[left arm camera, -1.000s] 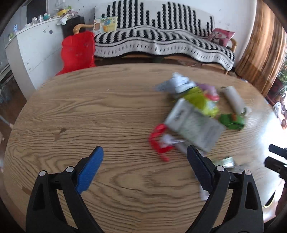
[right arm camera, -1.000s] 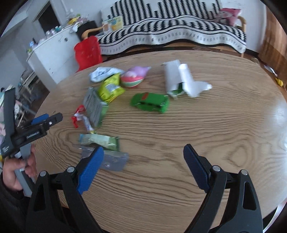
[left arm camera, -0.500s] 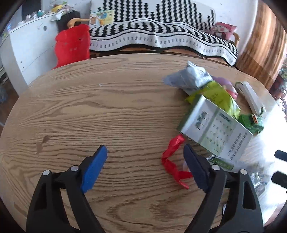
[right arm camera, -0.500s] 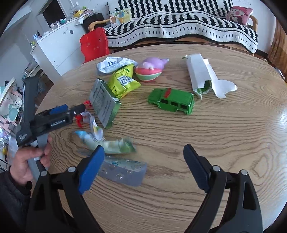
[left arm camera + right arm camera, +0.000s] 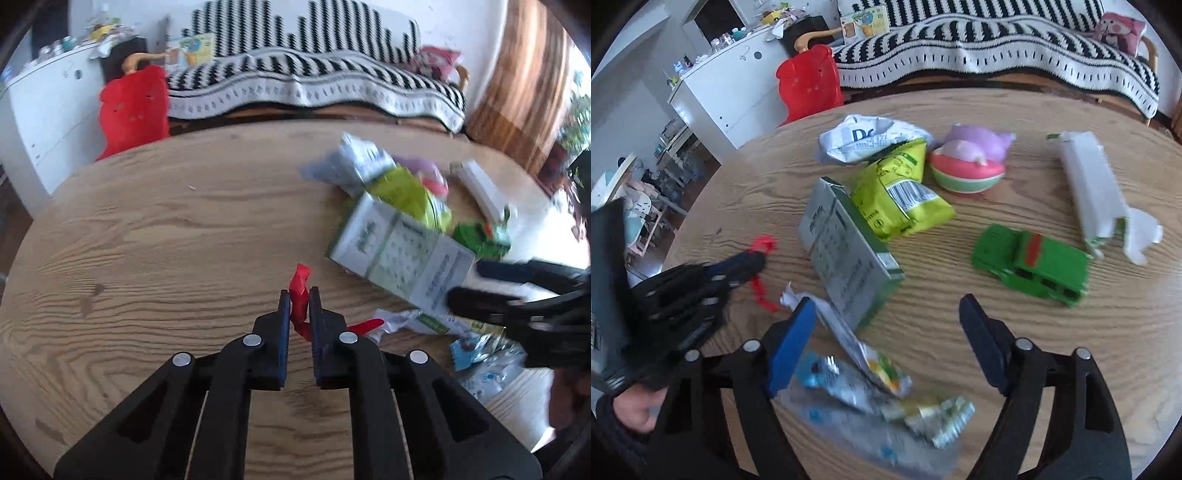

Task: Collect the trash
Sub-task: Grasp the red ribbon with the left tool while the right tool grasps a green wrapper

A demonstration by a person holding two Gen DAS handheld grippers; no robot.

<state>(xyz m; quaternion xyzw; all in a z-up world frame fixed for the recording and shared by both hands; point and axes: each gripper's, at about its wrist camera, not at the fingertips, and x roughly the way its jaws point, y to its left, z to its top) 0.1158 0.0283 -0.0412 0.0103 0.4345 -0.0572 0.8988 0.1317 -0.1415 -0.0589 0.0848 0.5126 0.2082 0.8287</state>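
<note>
My left gripper (image 5: 299, 293) is shut on a red wrapper strip (image 5: 300, 286), low over the wooden table (image 5: 166, 229); it also shows in the right wrist view (image 5: 753, 260) with the red strip (image 5: 762, 243). My right gripper (image 5: 886, 306) is open above crumpled silver and green wrappers (image 5: 871, 384), and shows in the left wrist view (image 5: 476, 280). A grey-green carton (image 5: 849, 254), a yellow-green snack bag (image 5: 897, 195), a white crumpled bag (image 5: 864, 140) and a torn white box (image 5: 1093, 192) lie further back.
A green toy car (image 5: 1034, 266) and a pink-purple toy (image 5: 971, 162) sit among the trash. Beyond the table stand a red chair (image 5: 809, 81), a white cabinet (image 5: 727, 92) and a striped sofa (image 5: 990, 33).
My left gripper closed from wide open onto the red wrapper strip. My right gripper moved forward and left over the silver wrappers and stayed open.
</note>
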